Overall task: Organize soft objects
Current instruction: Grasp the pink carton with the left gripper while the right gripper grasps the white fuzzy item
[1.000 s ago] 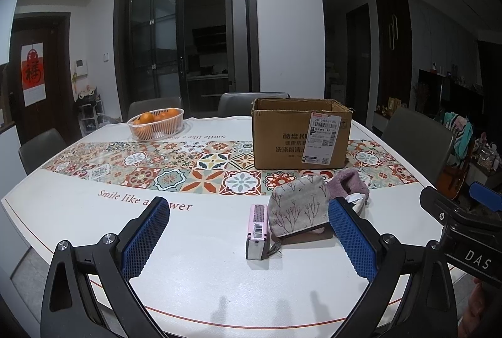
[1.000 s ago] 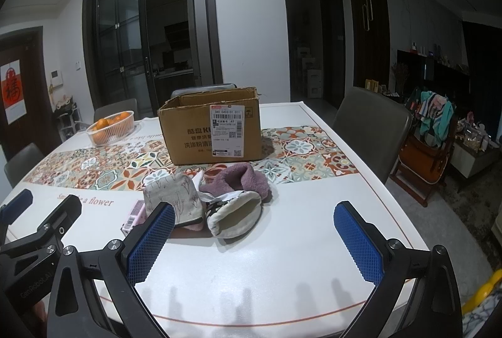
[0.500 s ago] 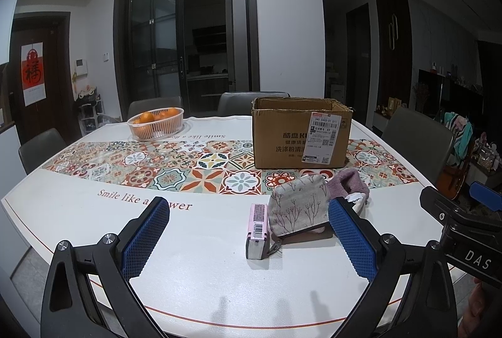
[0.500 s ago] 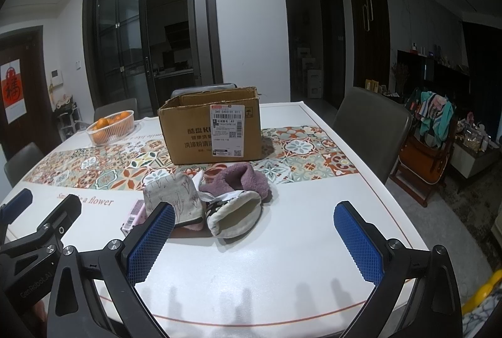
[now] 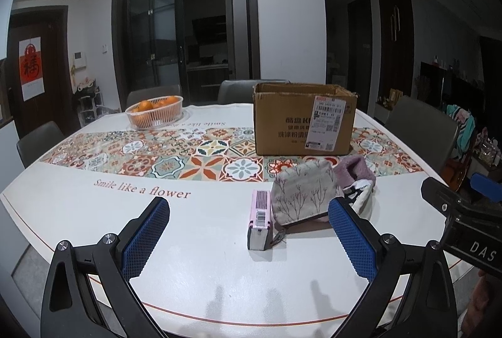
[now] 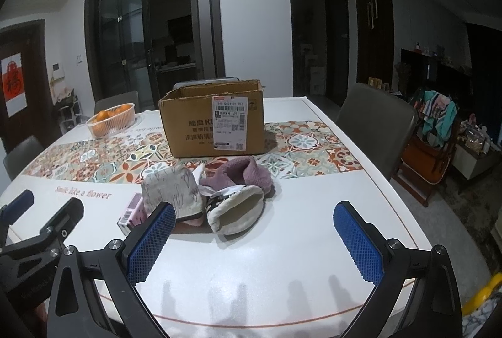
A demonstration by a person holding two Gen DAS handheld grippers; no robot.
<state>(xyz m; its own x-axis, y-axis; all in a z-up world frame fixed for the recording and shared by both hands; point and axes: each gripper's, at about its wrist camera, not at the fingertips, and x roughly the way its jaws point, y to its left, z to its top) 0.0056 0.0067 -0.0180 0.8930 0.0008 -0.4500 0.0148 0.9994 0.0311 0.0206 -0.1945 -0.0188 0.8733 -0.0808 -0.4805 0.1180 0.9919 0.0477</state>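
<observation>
While both grippers hover over the near edge of the counter (image 5: 78,206), nothing is gripped. Left gripper (image 5: 248,239): jaws spread wide, empty. Right gripper (image 6: 254,240): jaws spread wide, empty.

Soft pile sits mid-counter, ahead of both jaw pairs, touching neither:
- 1 grey fabric pouch (image 5: 302,196) with a branch print, lying just behind the left gripper's right pad in that view; in the right wrist view it sits behind the left pad (image 6: 171,192).
- 1 purple fleece item (image 6: 243,176), touching the pouch on its right.
- 1 cream-lined slipper-like item (image 6: 237,211) with a black-and-white print, opening facing the camera, in front of the fleece.
- 1 pink pack (image 5: 259,220) with a barcode label, just left of the pouch, lying end-on between the left jaws' line of sight.

Behind the pile: 1 open cardboard box (image 5: 302,120), standing on the tile-pattern runner (image 5: 175,160). Box has a white shipping label with barcodes plus printed Chinese text and "KU"; rest unreadable.

Counter print reads "Smile like a flower". Right gripper body in the left view shows "DAS".

1 white basket (image 5: 155,113) of oranges at far left; orange count unclear. Red poster (image 5: 30,68) with the 福 character on the door.
</observation>
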